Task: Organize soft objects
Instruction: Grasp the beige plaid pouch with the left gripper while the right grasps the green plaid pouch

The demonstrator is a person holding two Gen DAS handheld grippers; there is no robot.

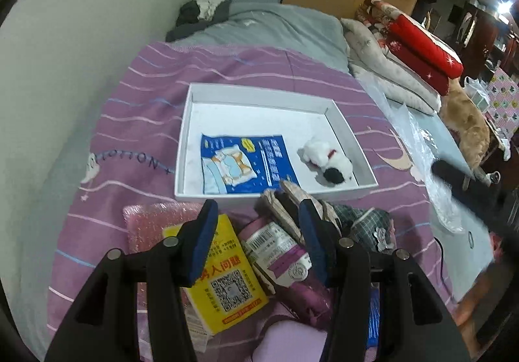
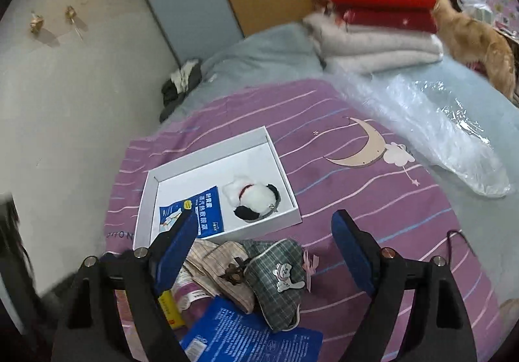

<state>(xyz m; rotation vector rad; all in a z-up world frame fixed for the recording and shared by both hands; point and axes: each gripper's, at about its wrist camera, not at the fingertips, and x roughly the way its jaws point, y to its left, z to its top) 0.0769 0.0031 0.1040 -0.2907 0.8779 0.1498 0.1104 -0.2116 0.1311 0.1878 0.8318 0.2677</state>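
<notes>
Soft items sit heaped right under my grippers on the purple striped bedspread [image 2: 373,186]: a yellow packet with a QR code [image 1: 223,277], a purple pouch with a barcode label [image 1: 285,261], a beige striped slipper [image 2: 223,268] and a green plaid slipper with a cat patch [image 2: 279,277], all overlapping one another, with a pink bubble-wrap sheet [image 1: 146,219] under the heap's left edge. My left gripper [image 1: 258,225] hangs over the yellow packet and the pouch, jaws spread wide, gripping nothing. My right gripper [image 2: 262,232] hovers above the two slippers, jaws also wide apart and empty; a blue printed sachet [image 2: 253,336] lies nearest its camera.

Just beyond the heap lies the white shallow box [image 1: 185,134]. Inside it I see a blue eye-mask packet [image 1: 246,164] flat on the floor toward the left, and a white plush dog with a black ear and red collar [image 1: 327,160] on the right, apart from the packet.

Farther off, clear plastic wrap [image 2: 447,134] lies crumpled beside the bedspread, then folded red and grey blankets [image 2: 379,21] stacked at the far end, and a dark cloth bundle [image 1: 204,11] against the wall.
</notes>
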